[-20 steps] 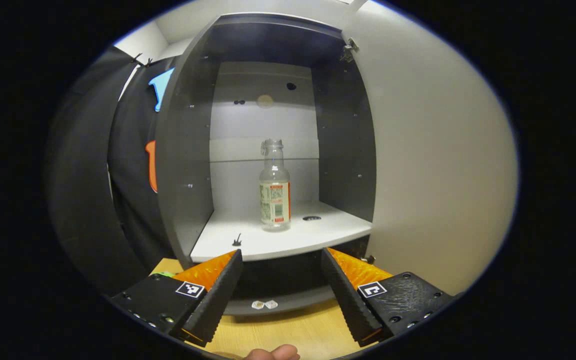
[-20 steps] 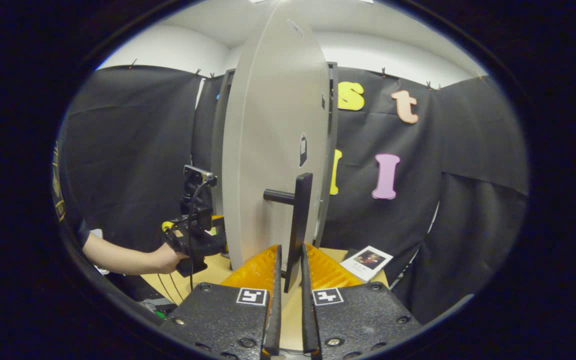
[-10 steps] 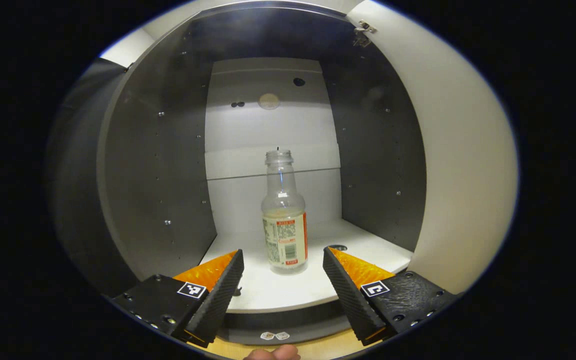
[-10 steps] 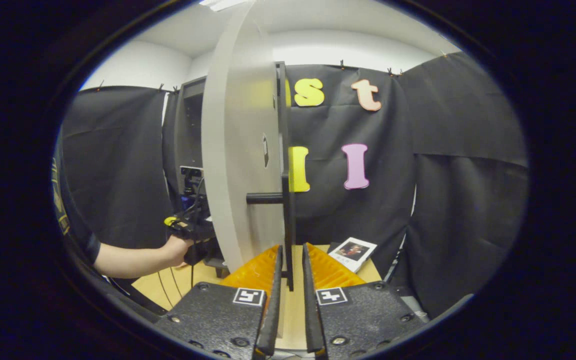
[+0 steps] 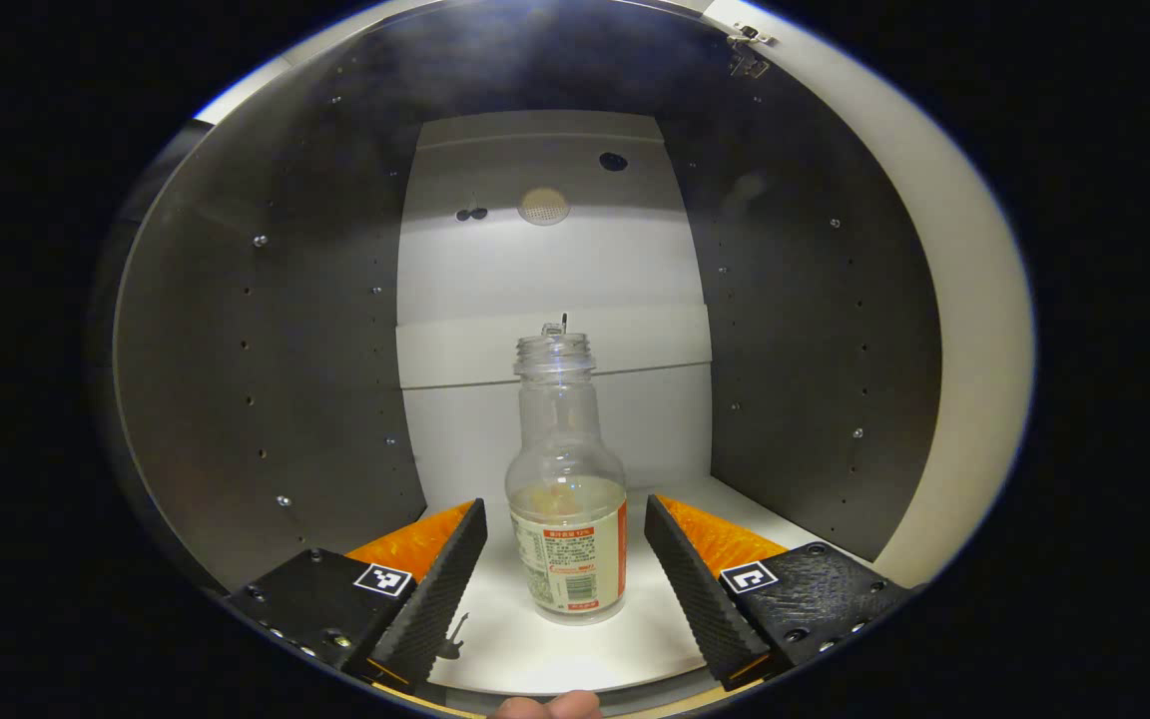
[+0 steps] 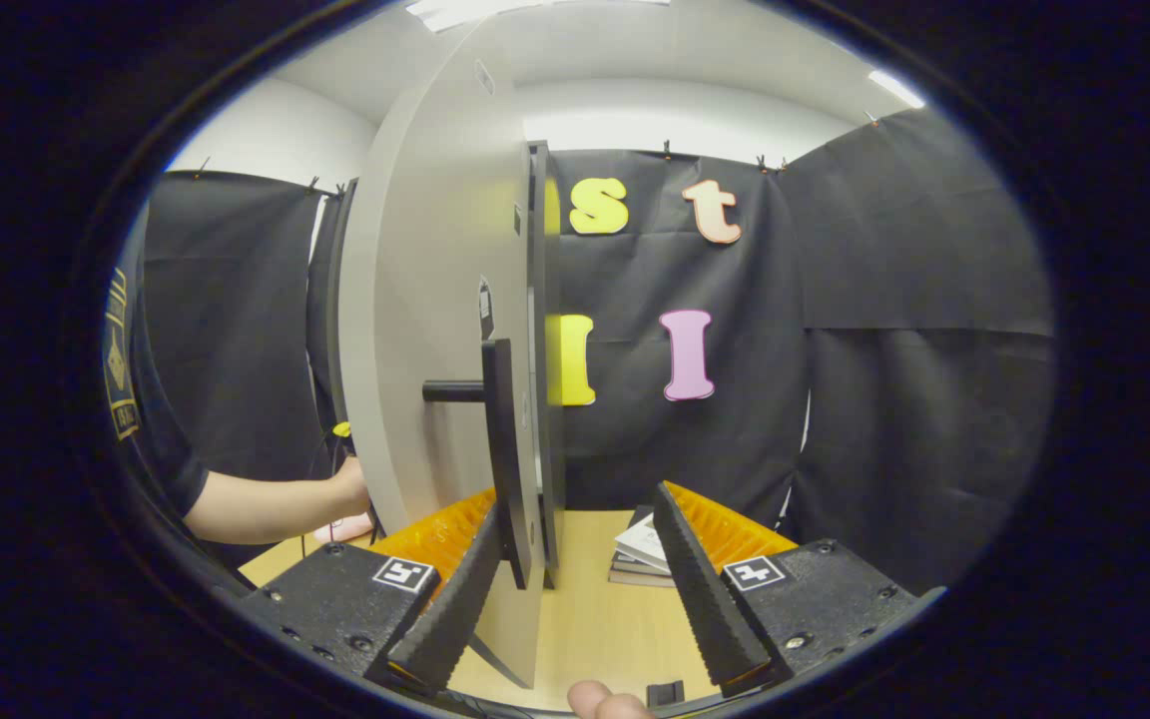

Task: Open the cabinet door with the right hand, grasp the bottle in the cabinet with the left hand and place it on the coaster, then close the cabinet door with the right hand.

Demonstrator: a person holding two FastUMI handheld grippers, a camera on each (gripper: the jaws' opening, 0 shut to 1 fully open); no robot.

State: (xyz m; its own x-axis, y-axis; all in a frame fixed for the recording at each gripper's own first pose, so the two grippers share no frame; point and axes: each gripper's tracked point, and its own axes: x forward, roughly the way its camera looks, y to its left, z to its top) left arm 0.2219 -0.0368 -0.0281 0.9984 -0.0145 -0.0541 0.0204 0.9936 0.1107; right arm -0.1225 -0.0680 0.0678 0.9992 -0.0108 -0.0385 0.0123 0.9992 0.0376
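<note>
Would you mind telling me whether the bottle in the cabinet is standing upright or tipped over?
Upright. The bottle stands on its base on the cabinet shelf, mouth pointing up, between the open left gripper's fingers.

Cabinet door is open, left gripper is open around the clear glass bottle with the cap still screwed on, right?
Not quite: the clear labelled bottle has no cap; its threaded mouth is bare in the left gripper view. The rest holds: the pale cabinet door stands open, and the left gripper is open with the bottle between its fingers, not touching.
</note>
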